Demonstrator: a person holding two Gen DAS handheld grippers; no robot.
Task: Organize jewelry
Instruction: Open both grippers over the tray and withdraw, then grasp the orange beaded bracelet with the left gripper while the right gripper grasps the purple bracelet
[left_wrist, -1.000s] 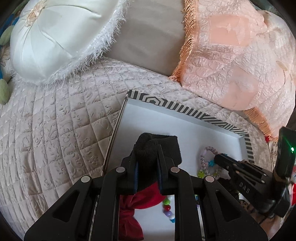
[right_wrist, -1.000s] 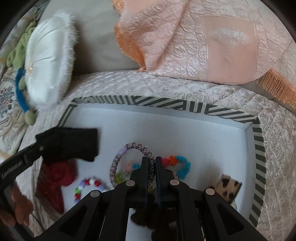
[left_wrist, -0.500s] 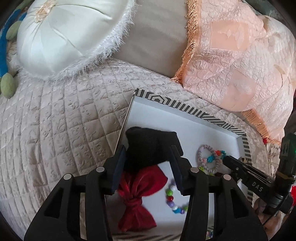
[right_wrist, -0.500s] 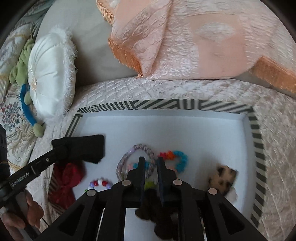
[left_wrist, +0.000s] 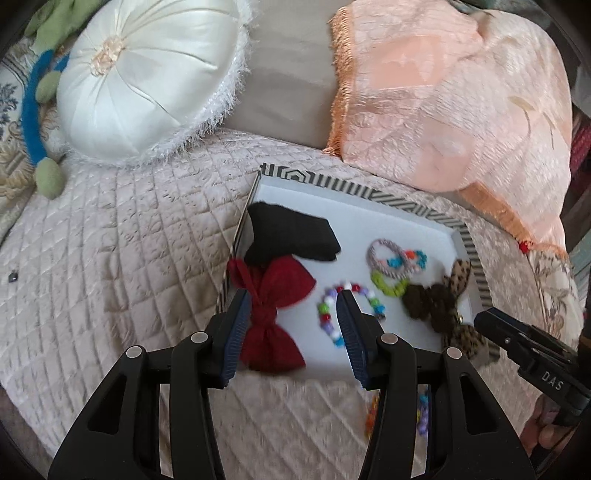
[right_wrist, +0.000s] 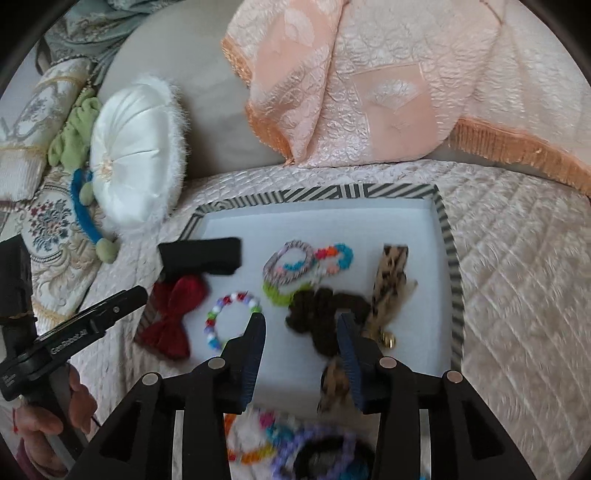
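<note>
A white tray with a striped rim (left_wrist: 354, 186) (right_wrist: 332, 192) lies on the bed. In it are a black cloth piece (left_wrist: 291, 236) (right_wrist: 203, 254), a red bow (left_wrist: 273, 339) (right_wrist: 173, 317), a beaded bracelet (left_wrist: 325, 308) (right_wrist: 214, 325), braided hair ties (left_wrist: 388, 258) (right_wrist: 288, 266), a brown scrunchie (left_wrist: 424, 299) (right_wrist: 321, 314) and a leopard bow (left_wrist: 460, 273) (right_wrist: 391, 280). My left gripper (left_wrist: 292, 295) hangs open above the red bow, holding nothing. My right gripper (right_wrist: 301, 317) hovers over the brown scrunchie; its jaws are opening and grip nothing.
More colourful hair ties (right_wrist: 295, 443) (left_wrist: 421, 410) lie blurred on the quilted bedspread (left_wrist: 110, 258) in front of the tray. Behind it lean a round white cushion (left_wrist: 147, 85) and a peach fringed pillow (left_wrist: 461, 92). A green and blue plush toy (left_wrist: 37, 110) lies far left.
Both grippers drew back and up from the tray. The left one let go of the black cloth, which now lies in the tray's left corner. The right jaws, shut before, have parted.
</note>
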